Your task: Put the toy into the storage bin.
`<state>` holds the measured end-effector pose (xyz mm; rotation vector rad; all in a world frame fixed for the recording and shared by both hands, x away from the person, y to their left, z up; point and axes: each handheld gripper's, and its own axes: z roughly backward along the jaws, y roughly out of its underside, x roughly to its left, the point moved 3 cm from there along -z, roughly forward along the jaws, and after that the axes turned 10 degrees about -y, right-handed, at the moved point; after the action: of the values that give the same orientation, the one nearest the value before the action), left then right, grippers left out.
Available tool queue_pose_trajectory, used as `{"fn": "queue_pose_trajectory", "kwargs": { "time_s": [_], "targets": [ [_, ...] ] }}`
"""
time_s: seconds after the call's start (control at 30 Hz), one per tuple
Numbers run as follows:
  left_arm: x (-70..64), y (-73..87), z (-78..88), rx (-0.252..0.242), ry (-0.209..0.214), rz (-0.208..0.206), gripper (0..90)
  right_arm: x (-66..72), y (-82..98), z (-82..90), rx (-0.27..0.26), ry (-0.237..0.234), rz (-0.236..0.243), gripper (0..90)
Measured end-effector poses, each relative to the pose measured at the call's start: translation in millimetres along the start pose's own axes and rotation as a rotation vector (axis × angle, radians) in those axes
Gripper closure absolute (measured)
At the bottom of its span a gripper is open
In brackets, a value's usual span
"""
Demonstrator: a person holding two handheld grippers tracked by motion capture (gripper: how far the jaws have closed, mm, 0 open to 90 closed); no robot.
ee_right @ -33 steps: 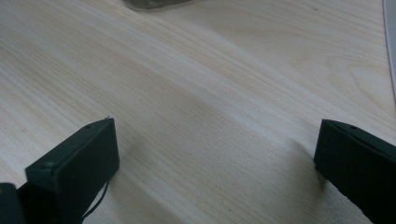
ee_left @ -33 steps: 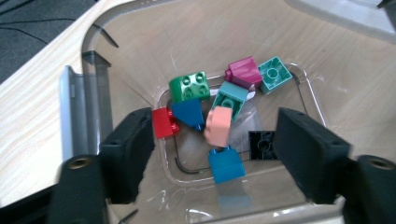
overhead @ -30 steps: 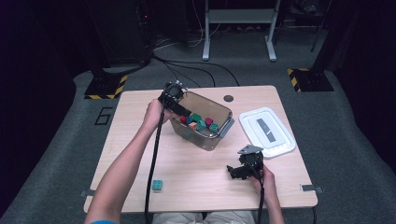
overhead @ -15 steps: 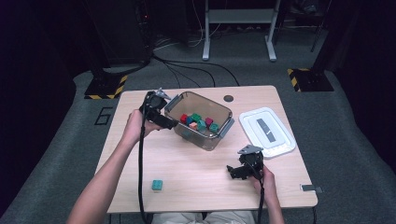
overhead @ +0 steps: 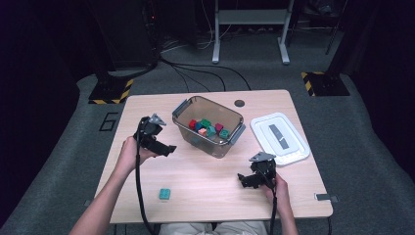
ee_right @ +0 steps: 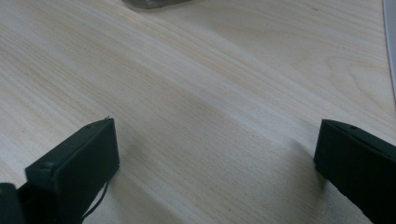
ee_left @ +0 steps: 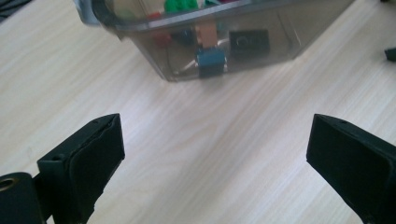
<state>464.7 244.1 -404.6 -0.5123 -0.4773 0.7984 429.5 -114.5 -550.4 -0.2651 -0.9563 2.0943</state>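
A clear plastic bin (overhead: pixel 215 146) stands at the table's middle back with several coloured blocks (overhead: pixel 205 125) in it. My left gripper (overhead: pixel 166 149) hangs just left of the bin and points at its side wall. Its jaws have just been opening and stand wide with nothing between them. In the left gripper view the bin wall (ee_left: pixel 261 28) lies ahead of the open left gripper (ee_left: pixel 215 154), with bare wood below it. My right gripper (overhead: pixel 244 180) rests low over the table at the near right, open and empty, and in the right gripper view it (ee_right: pixel 217 158) spans bare wood. A teal block (overhead: pixel 165 194) lies alone near the front left.
The bin's white lid (overhead: pixel 280 138) lies flat at the right, beyond my right gripper. A dark round hole (overhead: pixel 239 103) marks the table (overhead: pixel 205 186) behind the bin. Cables trail from both grippers toward the front edge.
My left gripper has left the bin's far left corner and moved left, nearer and lower, beside the bin. The right gripper has stayed put.
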Motion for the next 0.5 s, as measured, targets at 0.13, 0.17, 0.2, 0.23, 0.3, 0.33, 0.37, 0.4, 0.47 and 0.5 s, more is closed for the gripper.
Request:
{"fn": "queue_pose_trajectory", "kwargs": {
  "time_s": [0.13, 0.17, 0.2, 0.23, 0.3, 0.33, 0.37, 0.4, 0.47, 0.5],
  "targets": [
    [-4.1, 14.5, -3.3, 0.012, 0.004, 0.007, 3.4, 0.0, 0.0, 0.0, 0.0, 0.0, 0.0, 0.0],
    [-5.4, 18.5, -4.5, 0.015, 0.006, 0.011, 3.3, 0.0, 0.0, 0.0, 0.0, 0.0, 0.0, 0.0],
    [-5.9, 20.6, -4.9, 0.016, 0.007, 0.01, 3.1, 0.0, 0.0, 0.0, 0.0, 0.0, 0.0, 0.0],
    [-6.7, 23.5, -5.8, 0.016, 0.008, 0.014, 3.1, 0.0, 0.0, 0.0, 0.0, 0.0, 0.0, 0.0],
    [-8.6, 30.1, -7.4, 0.021, 0.014, 0.024, 3.0, -0.1, 0.1, 0.1, 0.001, -0.002, 0.002, 0.0],
    [-9.0, 32.2, -7.8, 0.021, 0.015, 0.024, 2.9, 0.0, 0.0, 0.0, 0.0, 0.0, 0.0, 0.0],
    [-9.8, 35.0, -8.5, 0.017, 0.014, 0.028, 2.9, -0.2, 0.1, 0.1, 0.001, -0.002, 0.004, 0.0],
    [-10.5, 37.9, -8.5, 0.02, 0.018, 0.031, 2.9, 0.0, 0.0, 0.0, 0.0, 0.0, -0.001, 0.0],
    [-13.2, 44.3, -9.5, 0.02, 0.022, 0.04, 2.9, 0.0, 0.0, 0.0, 0.0, 0.0, 0.0, 0.0],
    [-14.2, 47.5, -9.9, 0.023, 0.016, 0.035, 2.9, 0.0, 0.0, 0.0, 0.0, 0.0, 0.0, 0.0]
  ]
}}
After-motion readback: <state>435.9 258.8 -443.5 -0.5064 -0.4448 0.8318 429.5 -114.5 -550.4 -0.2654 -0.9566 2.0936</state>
